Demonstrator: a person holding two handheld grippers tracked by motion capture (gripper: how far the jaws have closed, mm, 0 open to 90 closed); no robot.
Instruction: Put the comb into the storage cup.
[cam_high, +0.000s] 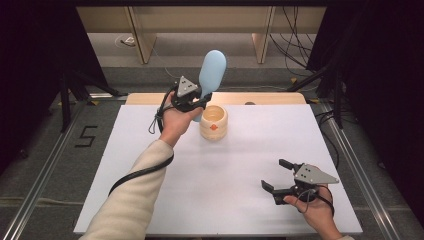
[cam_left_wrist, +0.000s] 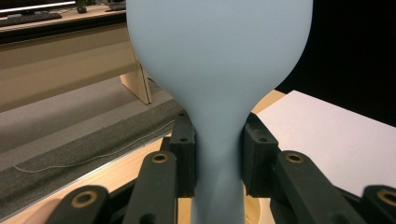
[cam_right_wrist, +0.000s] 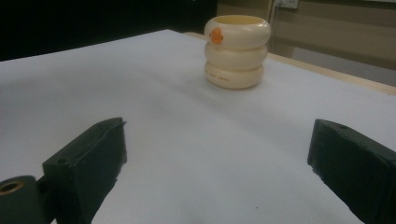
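One pale-blue, bulb-headed, narrow-necked paddle (cam_high: 212, 70), seemingly matte, in left tongs (cam_high: 202, 101).

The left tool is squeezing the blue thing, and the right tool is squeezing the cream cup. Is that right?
Not quite. The left tool does grip the light blue paddle-shaped object at its narrow neck, but the right tool holds nothing. Its jaws stand wide open above the white tabletop, far from the cream ringed cup. The right gripper view shows this.

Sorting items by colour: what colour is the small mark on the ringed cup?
Orange, on the cream ringed cup; the right gripper view shows it best.
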